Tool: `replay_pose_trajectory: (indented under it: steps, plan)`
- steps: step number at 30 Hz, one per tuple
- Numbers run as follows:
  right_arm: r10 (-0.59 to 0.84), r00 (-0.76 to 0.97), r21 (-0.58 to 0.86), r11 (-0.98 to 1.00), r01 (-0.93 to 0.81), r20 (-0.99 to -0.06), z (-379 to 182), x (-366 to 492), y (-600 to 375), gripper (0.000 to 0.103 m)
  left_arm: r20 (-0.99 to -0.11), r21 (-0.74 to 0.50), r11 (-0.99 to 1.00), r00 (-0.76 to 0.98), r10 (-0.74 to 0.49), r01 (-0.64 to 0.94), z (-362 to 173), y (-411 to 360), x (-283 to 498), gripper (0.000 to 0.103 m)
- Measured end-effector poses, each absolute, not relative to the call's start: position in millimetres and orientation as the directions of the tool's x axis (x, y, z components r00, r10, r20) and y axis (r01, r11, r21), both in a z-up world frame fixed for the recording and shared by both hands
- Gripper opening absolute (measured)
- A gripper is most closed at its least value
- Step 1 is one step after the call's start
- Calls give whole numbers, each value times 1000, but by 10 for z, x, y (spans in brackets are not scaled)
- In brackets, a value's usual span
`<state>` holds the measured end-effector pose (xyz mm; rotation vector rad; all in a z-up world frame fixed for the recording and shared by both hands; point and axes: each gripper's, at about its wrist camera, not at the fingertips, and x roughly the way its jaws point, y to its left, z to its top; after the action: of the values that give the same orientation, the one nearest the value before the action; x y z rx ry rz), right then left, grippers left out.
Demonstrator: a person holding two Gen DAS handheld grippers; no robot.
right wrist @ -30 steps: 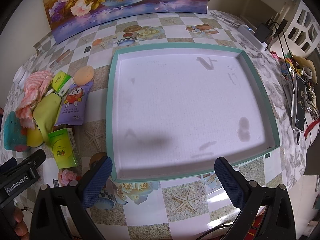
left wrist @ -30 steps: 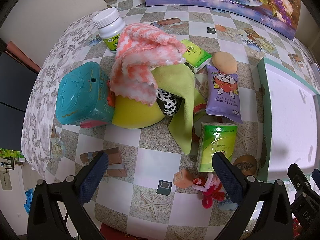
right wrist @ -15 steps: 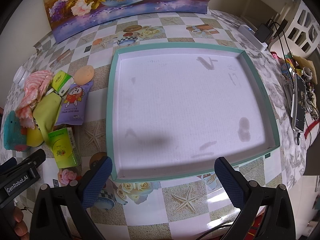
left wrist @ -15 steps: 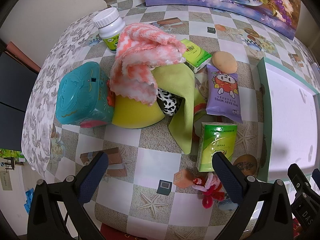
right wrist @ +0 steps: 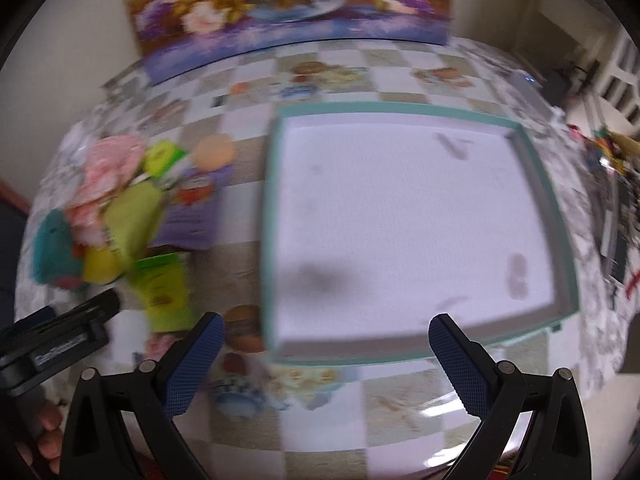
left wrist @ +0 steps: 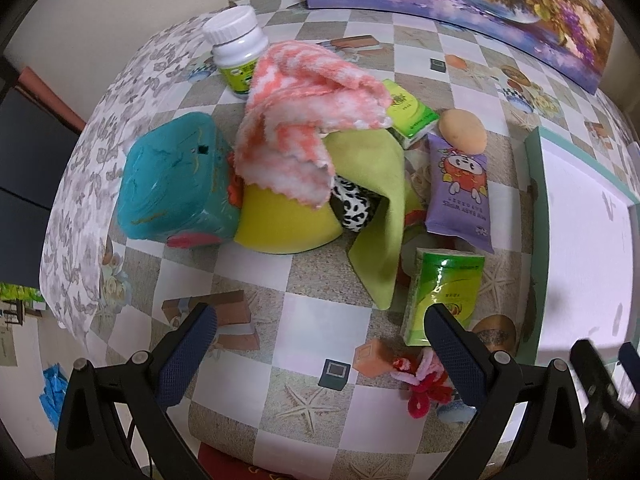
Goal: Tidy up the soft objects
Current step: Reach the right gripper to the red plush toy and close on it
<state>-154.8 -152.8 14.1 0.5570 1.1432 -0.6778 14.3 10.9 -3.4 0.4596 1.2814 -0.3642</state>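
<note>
Right wrist view now smeared with motion blur, sharp half a second ago; right gripper (right wrist: 322,356) swinging, framing shifted so the soft pile sits further in; jaws wide, empty; left gripper (left wrist: 320,344) unmoved, jaws wide, empty, low before the pile; pink towel (left wrist: 304,120) draped on green cloth (left wrist: 376,200), left of tray (right wrist: 472,342), which holds nothing; sorting likely just starting.

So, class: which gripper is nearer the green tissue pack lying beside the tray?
Left. The left gripper has one finger right beside the green tissue pack; the right gripper hangs over the tray's near edge.
</note>
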Motion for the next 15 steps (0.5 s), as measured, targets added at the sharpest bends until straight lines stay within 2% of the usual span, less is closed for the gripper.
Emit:
replay_pose_trajectory:
  steps: [10,15]
  plan:
    - [-93,314,124,785,607,-945,90,-1252,-1105,103,-969,162,892,241,62,422,-141,323,246,103]
    - [-59,305,131,815,565,-951,2,-1119,-966,103,-980,143,919,184,79,368,-253,445,334,103]
